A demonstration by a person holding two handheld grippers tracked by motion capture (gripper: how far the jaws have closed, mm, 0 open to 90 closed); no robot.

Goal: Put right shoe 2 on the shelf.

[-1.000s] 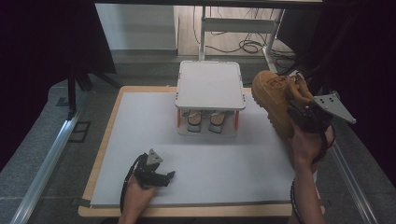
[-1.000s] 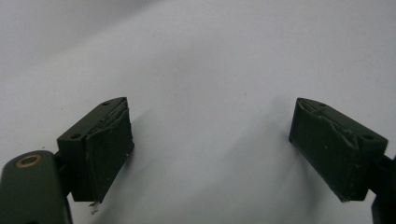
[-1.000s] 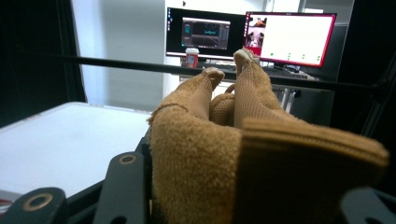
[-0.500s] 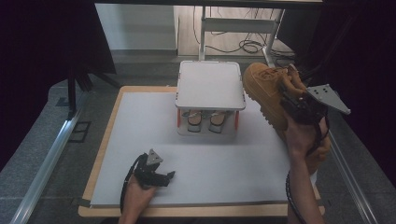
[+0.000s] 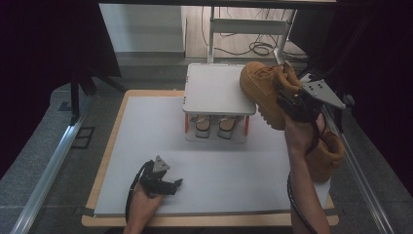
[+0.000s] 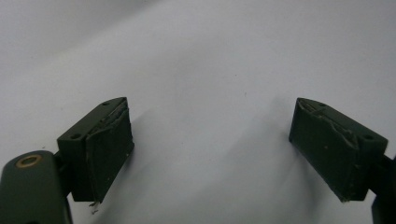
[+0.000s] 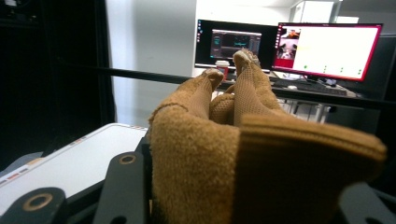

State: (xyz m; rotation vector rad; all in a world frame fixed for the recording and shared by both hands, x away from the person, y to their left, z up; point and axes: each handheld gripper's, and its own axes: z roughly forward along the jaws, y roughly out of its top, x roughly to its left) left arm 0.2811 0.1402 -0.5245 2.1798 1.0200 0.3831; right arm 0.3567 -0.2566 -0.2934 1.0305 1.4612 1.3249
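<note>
Fingers of the right gripper (image 5: pixel 288 97) clamp a tan boot (image 5: pixel 260 90) above the white rack (image 5: pixel 216 90).

Two tan boots: one held up (image 5: pixel 263 92) over the rack's corner, one lying (image 5: pixel 325 156) at the bench's right edge. One small white two-tier rack (image 5: pixel 216 90), with one pair of sandals (image 5: pixel 214 124) on its lower shelf. Two claws: left claw (image 5: pixel 168 184), right claw (image 5: pixel 287 100). Two lit monitors (image 7: pixel 327 44) beyond.
</note>
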